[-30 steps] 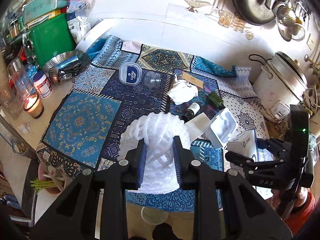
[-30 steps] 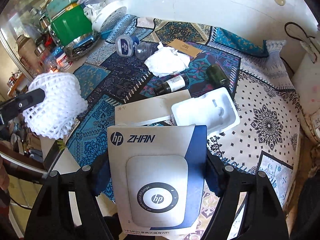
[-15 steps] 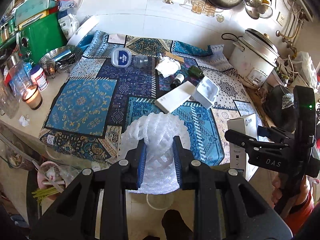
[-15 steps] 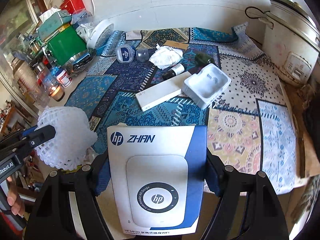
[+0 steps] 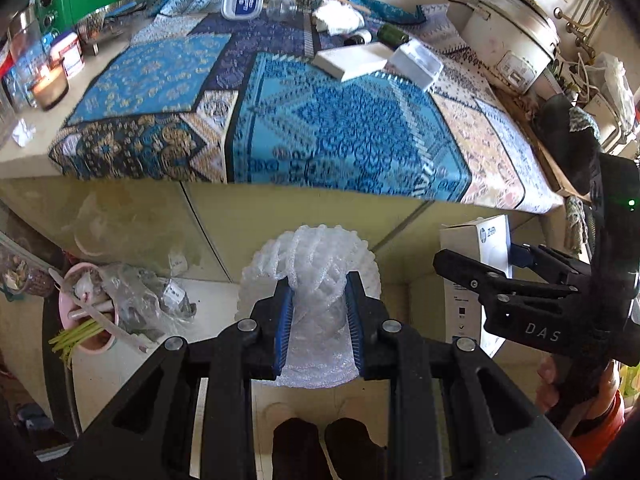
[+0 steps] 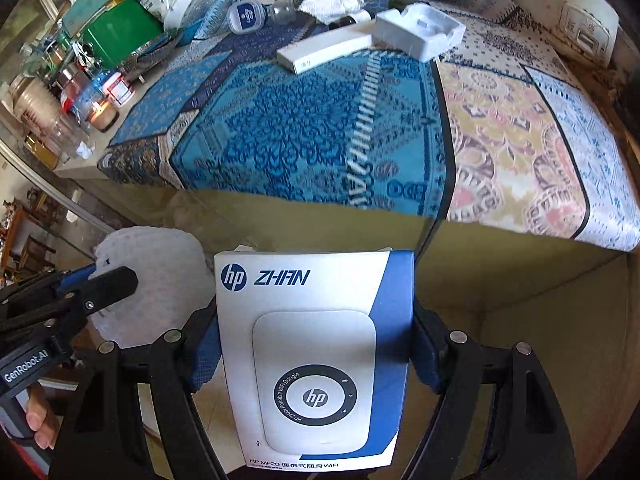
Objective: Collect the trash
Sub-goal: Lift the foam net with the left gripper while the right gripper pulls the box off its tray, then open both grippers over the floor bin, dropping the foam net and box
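My left gripper (image 5: 318,296) is shut on a white foam fruit net (image 5: 316,256) and holds it below the counter's front edge, above the floor. My right gripper (image 6: 314,320) is shut on a white and blue HP box (image 6: 312,356), also below the counter edge. The right gripper and its box (image 5: 484,240) show at the right of the left wrist view. The left gripper and foam net (image 6: 160,276) show at the left of the right wrist view. A pink trash bin (image 5: 86,316) with scraps and a plastic bag stands on the floor at lower left.
The counter carries a patterned cloth (image 5: 340,132), a flat white box (image 5: 348,60), a white plastic tray (image 5: 416,60), crumpled tissue (image 5: 338,16), small bottles, a lidded blue container (image 5: 242,0), a lit candle (image 5: 50,84) and a rice cooker (image 5: 508,36). Cabinet fronts (image 5: 280,212) rise ahead.
Both grippers have pulled back from the counter and dropped below its front edge, each still holding its item. The floor and pink bin have come into view.
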Tool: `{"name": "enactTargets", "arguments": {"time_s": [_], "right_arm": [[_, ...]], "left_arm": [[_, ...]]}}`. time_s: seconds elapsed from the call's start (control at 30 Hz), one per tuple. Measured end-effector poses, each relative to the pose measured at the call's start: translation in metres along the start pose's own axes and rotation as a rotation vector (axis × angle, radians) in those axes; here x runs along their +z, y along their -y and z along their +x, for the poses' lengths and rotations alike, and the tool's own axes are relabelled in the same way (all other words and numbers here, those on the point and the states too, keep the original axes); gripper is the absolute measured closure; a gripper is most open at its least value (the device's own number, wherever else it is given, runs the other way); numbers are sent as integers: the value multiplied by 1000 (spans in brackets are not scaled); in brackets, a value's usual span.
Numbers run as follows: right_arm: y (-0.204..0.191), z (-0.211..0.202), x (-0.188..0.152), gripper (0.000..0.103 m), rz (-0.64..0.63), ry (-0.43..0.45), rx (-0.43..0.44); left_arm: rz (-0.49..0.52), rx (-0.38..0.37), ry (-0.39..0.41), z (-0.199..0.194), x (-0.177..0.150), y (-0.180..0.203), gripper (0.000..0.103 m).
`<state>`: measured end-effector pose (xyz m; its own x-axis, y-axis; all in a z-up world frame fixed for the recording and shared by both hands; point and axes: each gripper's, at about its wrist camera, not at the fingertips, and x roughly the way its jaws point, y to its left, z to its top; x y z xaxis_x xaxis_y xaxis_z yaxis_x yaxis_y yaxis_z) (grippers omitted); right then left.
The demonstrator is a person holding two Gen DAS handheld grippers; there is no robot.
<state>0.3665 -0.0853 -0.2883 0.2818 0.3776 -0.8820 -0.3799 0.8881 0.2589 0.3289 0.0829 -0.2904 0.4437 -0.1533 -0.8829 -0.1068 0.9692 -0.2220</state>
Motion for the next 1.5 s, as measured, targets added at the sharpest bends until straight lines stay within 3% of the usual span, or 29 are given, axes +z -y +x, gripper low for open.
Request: {"name": "enactTargets", "arguments": {"time_s": [0.3,0.47,0.67,1.0,1.3,1.5], "right_arm": [[44,57,-50,28,7,-88,27],[84,130,-87,28,50,-157,21],[128,230,-127,28,135,-224,0],[149,359,-154,28,138,-221,-4],[156,435,-170,27,154,-249,60],[159,445,-178,24,115,-262,69]], "left_arm": [[-53,18,-126,105,-61,12,78],[-95,53,-182,185,-95,6,78],[-124,33,-232,277,-137,-11,78],[-180,5,-241,400,-195,-36,78],[-224,16,-268,478,-224,-61,78],[-211,13,-286,497,-231,-60,78]]}}
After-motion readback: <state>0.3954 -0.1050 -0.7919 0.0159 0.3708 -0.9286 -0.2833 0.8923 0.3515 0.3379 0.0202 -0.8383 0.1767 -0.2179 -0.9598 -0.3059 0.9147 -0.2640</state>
